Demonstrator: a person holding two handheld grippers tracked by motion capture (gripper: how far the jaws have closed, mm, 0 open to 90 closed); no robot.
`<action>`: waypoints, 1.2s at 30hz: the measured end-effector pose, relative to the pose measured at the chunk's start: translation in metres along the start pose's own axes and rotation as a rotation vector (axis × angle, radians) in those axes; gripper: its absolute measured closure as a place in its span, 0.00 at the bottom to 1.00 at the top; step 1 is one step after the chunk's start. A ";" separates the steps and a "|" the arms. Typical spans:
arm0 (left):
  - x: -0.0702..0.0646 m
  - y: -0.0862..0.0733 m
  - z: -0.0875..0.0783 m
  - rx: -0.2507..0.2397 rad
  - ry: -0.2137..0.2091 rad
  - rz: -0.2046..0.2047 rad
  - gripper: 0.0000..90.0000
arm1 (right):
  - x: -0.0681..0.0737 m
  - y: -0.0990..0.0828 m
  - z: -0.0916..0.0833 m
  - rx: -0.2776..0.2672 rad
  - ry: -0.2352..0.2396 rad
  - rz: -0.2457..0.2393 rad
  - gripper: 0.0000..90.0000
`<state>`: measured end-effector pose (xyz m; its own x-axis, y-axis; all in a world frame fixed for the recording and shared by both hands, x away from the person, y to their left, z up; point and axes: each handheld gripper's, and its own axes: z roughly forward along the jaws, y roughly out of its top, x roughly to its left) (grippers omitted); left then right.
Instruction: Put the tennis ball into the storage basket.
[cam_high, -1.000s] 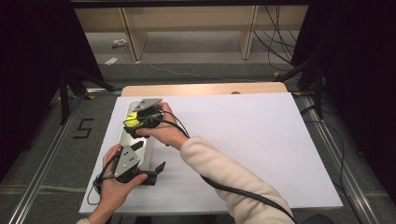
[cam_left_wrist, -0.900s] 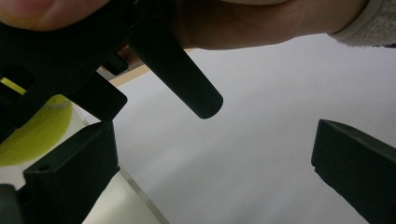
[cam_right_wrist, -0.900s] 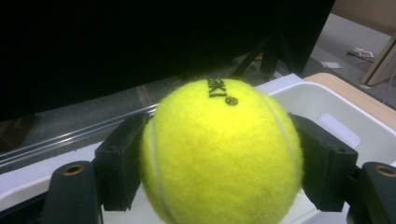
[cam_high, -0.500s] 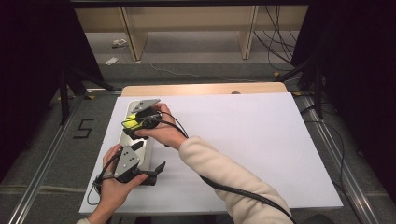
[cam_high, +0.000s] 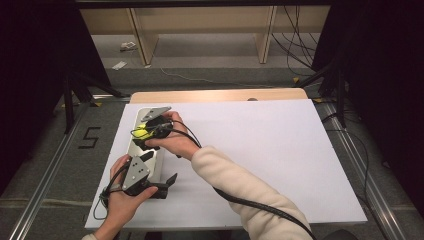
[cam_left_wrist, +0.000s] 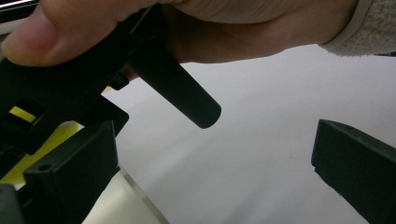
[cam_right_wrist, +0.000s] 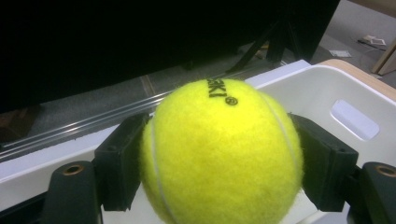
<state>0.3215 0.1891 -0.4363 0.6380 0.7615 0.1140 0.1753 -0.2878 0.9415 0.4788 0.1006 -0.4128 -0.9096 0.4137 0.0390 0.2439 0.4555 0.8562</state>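
Observation:
A yellow tennis ball (cam_right_wrist: 219, 149) is clamped between the two black jaws of my right gripper (cam_right_wrist: 219, 163). It hangs just over a long white bin (cam_right_wrist: 322, 88) with a handle slot in its end wall. In the high view the right gripper (cam_high: 142, 134) holds the ball (cam_high: 141, 132) above the far half of the bin (cam_high: 153, 160) at the table's left. My left gripper (cam_high: 169, 185) rests by the bin's near end, jaws wide apart with nothing between them (cam_left_wrist: 210, 154). Its view looks up at the right hand (cam_left_wrist: 243, 23) and a patch of the ball (cam_left_wrist: 60, 133).
A white sheet (cam_high: 260, 150) covers the table, with a wooden strip (cam_high: 220, 95) along its far edge. Cables trail from both grippers; one runs along the right sleeve (cam_high: 250, 200). Metal rails flank the table, and dark curtains stand at both sides.

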 end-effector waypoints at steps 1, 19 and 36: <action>0.000 0.000 0.000 0.000 0.000 0.000 0.00 | 0.000 0.000 0.000 0.004 0.004 -0.001 0.30; 0.000 0.000 0.000 0.000 -0.001 0.001 0.00 | -0.005 -0.005 0.006 0.029 0.013 0.009 0.30; -0.001 0.000 0.000 0.001 -0.005 0.003 0.00 | -0.005 -0.009 0.010 0.039 0.017 0.007 0.29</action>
<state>0.3213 0.1881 -0.4364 0.6425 0.7576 0.1150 0.1742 -0.2905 0.9409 0.4841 0.1022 -0.4254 -0.9133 0.4037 0.0536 0.2627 0.4833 0.8351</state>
